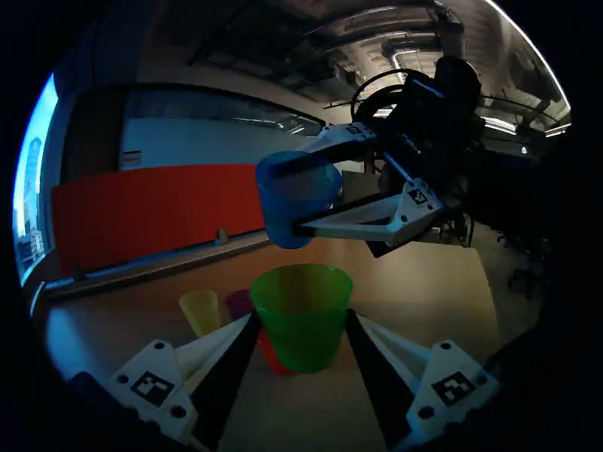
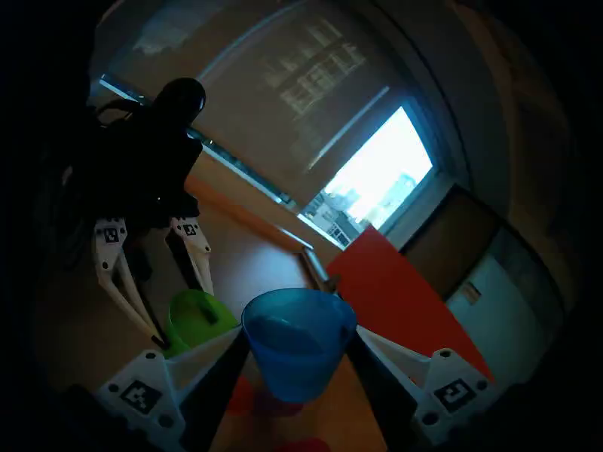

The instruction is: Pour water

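Two hand-held claws meet over a wooden bench (image 1: 422,301) in a dim office. The left claw (image 1: 301,325), seen from its own camera, grips a green cup (image 1: 301,316) between its two fingers, one pressed on each side of the cup's wall. The cup stands upright with its mouth open to the ceiling. Whether its base rests on the bench cannot be told.

Above it, the right claw (image 1: 290,192) reaches in from the right and clamps a blue cup (image 1: 294,197), one finger over the rim side and one under the body. The blue cup hangs just over the green one, apart from it and slightly tilted. In the right gripper view the same blue cup sits closed between the white fingers, and the green cup lies lower left of it. Whether the blue cup holds water cannot be told in this light.

Behind the green cup, on the bench, stand a yellow cup (image 1: 200,310) and a purple cup (image 1: 240,303), close together. A red cup (image 1: 273,361) shows just past the green cup's lower left edge. A red panel (image 1: 151,215) runs along the far edge of the bench. A person in dark clothing (image 1: 445,98) holds the right claw. A bright window (image 2: 377,181) shows in the right gripper view.
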`<state>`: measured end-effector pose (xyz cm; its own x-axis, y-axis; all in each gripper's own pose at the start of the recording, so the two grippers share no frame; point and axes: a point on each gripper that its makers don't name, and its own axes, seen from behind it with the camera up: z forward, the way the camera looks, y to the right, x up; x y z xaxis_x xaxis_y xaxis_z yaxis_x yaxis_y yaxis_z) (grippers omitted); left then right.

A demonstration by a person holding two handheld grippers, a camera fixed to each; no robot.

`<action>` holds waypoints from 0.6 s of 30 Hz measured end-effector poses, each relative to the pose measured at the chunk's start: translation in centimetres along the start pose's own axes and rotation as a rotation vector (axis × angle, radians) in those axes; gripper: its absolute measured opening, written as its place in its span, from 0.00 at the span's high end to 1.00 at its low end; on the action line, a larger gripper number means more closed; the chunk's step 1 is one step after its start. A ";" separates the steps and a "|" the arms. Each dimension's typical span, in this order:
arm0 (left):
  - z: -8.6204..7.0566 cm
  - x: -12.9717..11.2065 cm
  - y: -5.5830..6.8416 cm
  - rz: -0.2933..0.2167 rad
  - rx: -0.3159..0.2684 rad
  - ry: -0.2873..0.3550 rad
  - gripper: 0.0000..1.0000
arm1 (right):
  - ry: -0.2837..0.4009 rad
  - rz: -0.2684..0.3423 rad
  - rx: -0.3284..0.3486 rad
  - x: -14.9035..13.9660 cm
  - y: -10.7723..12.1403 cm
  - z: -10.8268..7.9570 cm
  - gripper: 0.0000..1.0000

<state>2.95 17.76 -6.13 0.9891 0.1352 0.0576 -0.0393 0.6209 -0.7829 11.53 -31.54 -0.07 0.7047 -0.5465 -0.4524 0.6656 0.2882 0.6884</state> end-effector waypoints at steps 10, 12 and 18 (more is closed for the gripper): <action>0.0 0.1 0.0 0.001 0.002 0.003 0.19 | -0.011 -0.050 0.002 0.3 0.3 0.4 0.11; 0.0 0.1 -0.1 -0.001 0.004 0.005 0.19 | -0.012 -0.057 0.003 0.3 0.3 0.5 0.11; 0.0 0.3 -0.2 -0.008 0.004 0.011 0.19 | -0.012 -0.077 0.003 0.6 0.5 0.7 0.11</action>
<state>3.24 17.69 -6.01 0.9909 0.1221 0.0567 -0.0323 0.6246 -0.7802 12.06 -32.25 0.38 0.6481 -0.5767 -0.4974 0.7172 0.2426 0.6533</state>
